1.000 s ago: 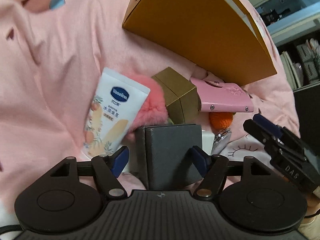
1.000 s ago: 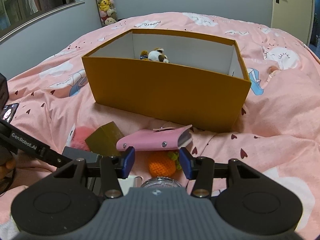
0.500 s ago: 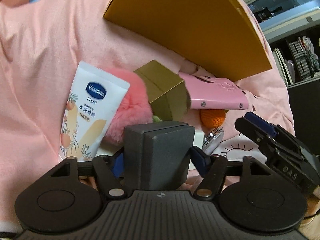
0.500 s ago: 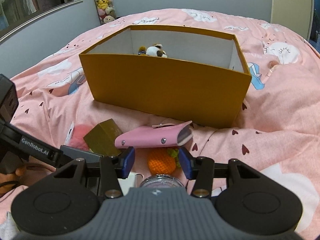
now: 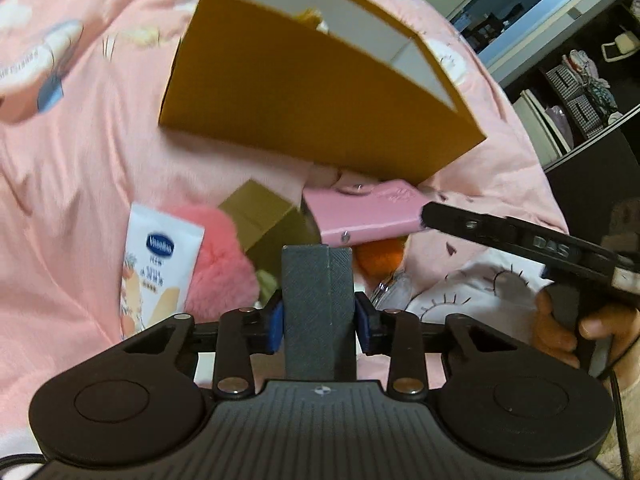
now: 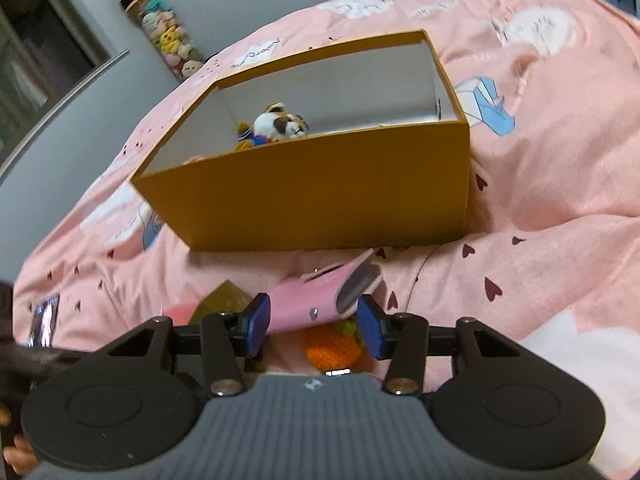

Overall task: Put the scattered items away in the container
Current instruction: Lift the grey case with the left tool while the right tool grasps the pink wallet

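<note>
My left gripper (image 5: 319, 322) is shut on a dark grey box (image 5: 318, 304) and holds it upright above the bed. Beyond it lie a Vaseline tube (image 5: 154, 270), a pink pompom (image 5: 218, 264), a gold box (image 5: 266, 224), a pink wallet (image 5: 368, 212) and an orange knitted toy (image 5: 378, 256). The orange container (image 5: 312, 116) stands behind them. My right gripper (image 6: 314, 326) is open, its pads on either side of the pink wallet (image 6: 316, 300), above the knitted toy (image 6: 334, 346). The container (image 6: 320, 196) holds a plush dog (image 6: 280, 124).
The pink bedsheet (image 6: 540, 208) covers everything around the container. The right gripper's body (image 5: 520, 244) and hand cross the right of the left wrist view. Shelves (image 5: 572, 92) stand at the far right. A tube of plush toys (image 6: 168, 36) stands by the wall.
My left gripper closed on the grey box and lifted it, tilting up toward the container. My right gripper moved forward and down to straddle the pink wallet.
</note>
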### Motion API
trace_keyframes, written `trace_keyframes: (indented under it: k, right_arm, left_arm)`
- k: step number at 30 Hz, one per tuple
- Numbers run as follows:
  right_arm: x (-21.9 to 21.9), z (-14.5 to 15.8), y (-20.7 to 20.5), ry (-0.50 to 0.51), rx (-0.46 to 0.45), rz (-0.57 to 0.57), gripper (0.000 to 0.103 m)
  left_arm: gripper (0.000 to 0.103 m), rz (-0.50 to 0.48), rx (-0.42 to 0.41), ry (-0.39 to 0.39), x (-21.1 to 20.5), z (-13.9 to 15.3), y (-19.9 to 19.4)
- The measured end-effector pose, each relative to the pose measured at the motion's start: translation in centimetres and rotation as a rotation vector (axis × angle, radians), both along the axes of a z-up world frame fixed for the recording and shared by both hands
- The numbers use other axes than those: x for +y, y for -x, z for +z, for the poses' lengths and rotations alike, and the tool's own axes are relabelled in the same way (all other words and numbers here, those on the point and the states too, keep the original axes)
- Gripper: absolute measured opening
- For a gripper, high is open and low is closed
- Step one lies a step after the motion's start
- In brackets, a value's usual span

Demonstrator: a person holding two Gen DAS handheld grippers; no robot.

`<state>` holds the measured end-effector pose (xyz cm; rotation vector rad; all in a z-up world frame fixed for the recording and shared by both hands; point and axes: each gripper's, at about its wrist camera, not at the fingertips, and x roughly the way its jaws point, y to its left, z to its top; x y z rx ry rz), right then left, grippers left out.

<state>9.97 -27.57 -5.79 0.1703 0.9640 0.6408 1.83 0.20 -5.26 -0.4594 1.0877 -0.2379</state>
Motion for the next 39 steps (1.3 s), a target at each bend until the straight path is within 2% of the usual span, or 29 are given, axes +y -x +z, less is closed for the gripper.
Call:
trace_keyframes:
  k: [4, 9, 12, 15, 17, 21, 24, 30, 39]
  right_arm:
    - [0.1, -1.0, -1.5, -0.007, 0.078, -0.032, 0.052]
    - [0.2, -3.0, -2.9, -0.067, 0.215, -0.047, 0.052]
    - [0.4, -3.5, -3.4, -0.083, 0.235, -0.052, 0.048]
    - [1.0, -3.2, -3.3, -0.061, 0.198, -0.038, 0.044]
    - [1.1, -2.7, -3.1, -0.052, 0.166, -0.027, 0.036]
    - [1.6, -1.8, -2.3, -0.025, 0.105, 0.012, 0.032]
    - [1.6, -0.9, -1.8, -0.022, 0.064, 0.036, 0.024]
    - [1.9, 2.2, 0.0, 0.01, -0.075, 0.111, 0.019]
    - [1.9, 7.9, 1.2, -0.032, -0.224, 0.195, 0.018]
  left_arm:
    - [0.039, 0.013, -0.039, -0.019, 0.3, 0.9, 0.3]
    - [0.039, 0.02, -0.076, -0.05, 0.2, 1.8, 0.3]
    - [0.039, 0.022, -0.085, -0.05, 0.3, 2.1, 0.2]
    - [0.039, 0.028, -0.092, -0.053, 0.5, 2.4, 0.3]
    - [0.039, 0.033, -0.095, -0.052, 0.7, 2.5, 0.3]
    - [0.039, 0.045, -0.103, -0.051, 1.1, 3.0, 0.3]
    - [0.039, 0.051, -0.116, -0.049, 1.3, 3.5, 0.3]
    - [0.039, 0.054, -0.162, -0.056, 1.5, 5.1, 0.3]
    - [0.039, 0.037, -0.245, -0.061, 1.2, 8.2, -0.8]
